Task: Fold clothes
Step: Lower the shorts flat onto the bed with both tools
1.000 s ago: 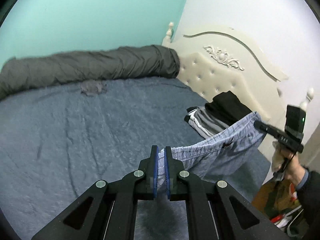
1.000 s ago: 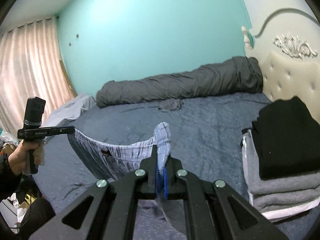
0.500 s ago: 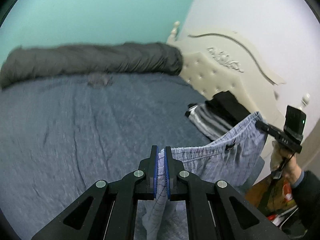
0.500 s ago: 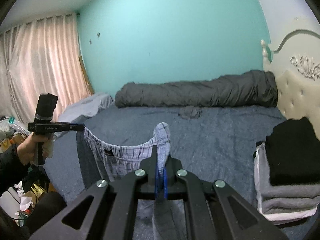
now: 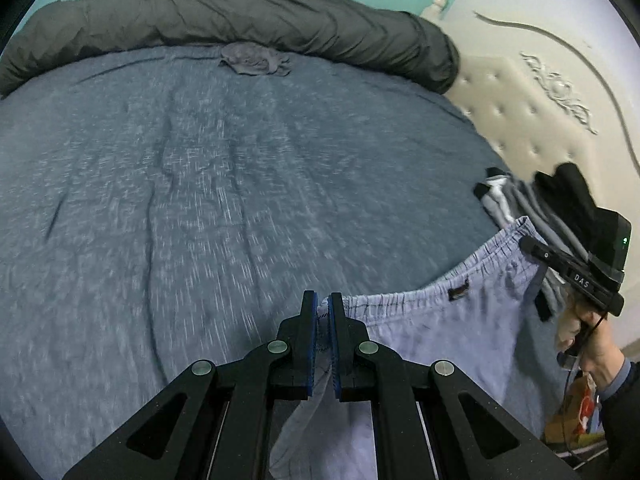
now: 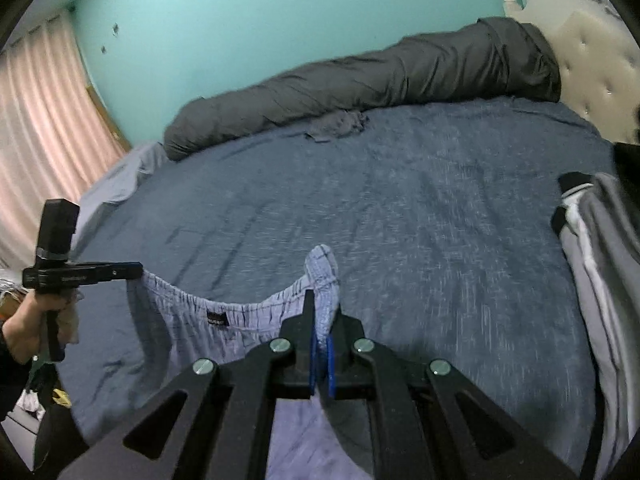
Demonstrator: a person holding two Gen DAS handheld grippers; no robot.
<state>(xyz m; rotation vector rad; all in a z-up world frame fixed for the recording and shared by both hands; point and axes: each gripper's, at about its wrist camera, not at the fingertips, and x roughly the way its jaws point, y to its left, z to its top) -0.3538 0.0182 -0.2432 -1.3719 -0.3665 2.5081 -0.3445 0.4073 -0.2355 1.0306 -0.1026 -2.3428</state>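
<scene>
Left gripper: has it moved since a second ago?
Yes. The left gripper has dropped toward the bed with the shorts; the rolled duvet now sits higher in frame.

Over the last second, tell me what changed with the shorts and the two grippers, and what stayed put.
Both grippers dropped toward the bed and tipped downward, carrying the plaid shorts lower, waistband still stretched between them. No grip changed: the left gripper and right gripper stay clamped on the waistband's two ends. The folded stack, the rolled grey duvet and the small crumpled garment have not moved.
</scene>
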